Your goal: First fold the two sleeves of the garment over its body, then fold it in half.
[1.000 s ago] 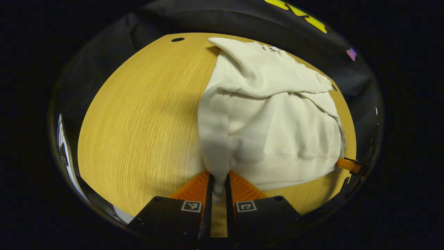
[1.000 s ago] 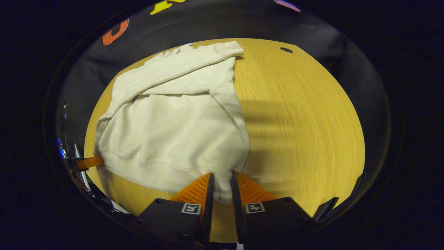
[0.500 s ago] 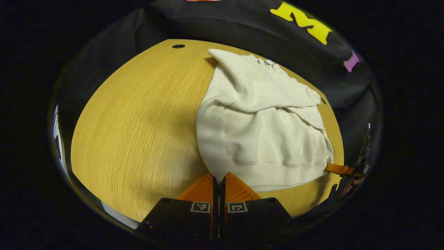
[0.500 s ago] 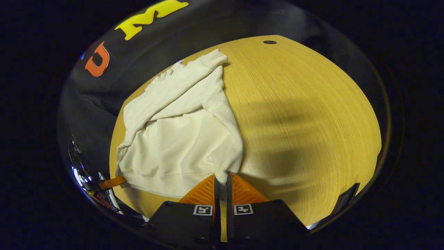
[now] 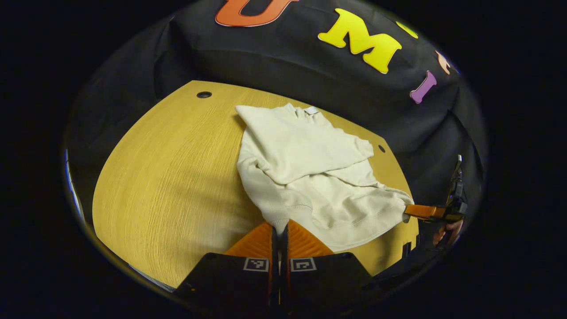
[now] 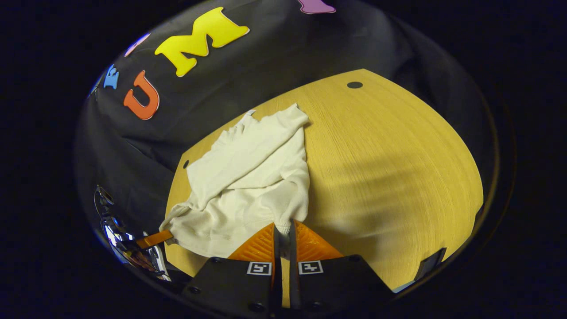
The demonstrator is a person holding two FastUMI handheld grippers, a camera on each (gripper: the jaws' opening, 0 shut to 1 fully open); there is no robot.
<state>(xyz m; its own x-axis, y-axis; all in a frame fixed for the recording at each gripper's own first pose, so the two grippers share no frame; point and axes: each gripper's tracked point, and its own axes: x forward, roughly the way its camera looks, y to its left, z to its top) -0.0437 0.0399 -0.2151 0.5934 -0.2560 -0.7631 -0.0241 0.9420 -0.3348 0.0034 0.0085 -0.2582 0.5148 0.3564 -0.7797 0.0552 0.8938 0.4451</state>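
Two grippers are seen pinching the hem of one cream sweatshirt. At the bottom centre of the left gripper view, the left gripper point(image 5: 279, 230) is closed tightly, its orange fingers point(image 5: 255, 241) pressed together on one hem corner of the sweatshirt point(image 5: 305, 168), which rises into a small peak between them. From that pinch the cloth is spread up and to the right across the middle of the frame. Both sleeves are laid over the body, the upper one draped as a broad flap toward the collar at the upper centre. At the right edge of the same view, the right gripper point(image 5: 412, 212) is seen from the side, its orange finger meeting the other hem corner, with part of a hand point(image 5: 448, 230) behind it.

At the bottom centre of the right gripper view, the right gripper point(image 6: 283, 231) is likewise clamped on the hem corner nearest it, the fabric bunched between its orange fingers point(image 6: 259, 243). The sweatshirt point(image 6: 248, 177) is stretched from there toward the upper left of centre, and at the lower left the left gripper point(image 6: 161, 238) is seen holding the far corner.

Beneath the garment, a yellow wooden table point(image 5: 168, 177) is visible, its bare surface taking the left half of the left gripper view and the right half point(image 6: 390, 168) of the right gripper view. A small dark hole point(image 5: 204, 95) is set near its far edge.
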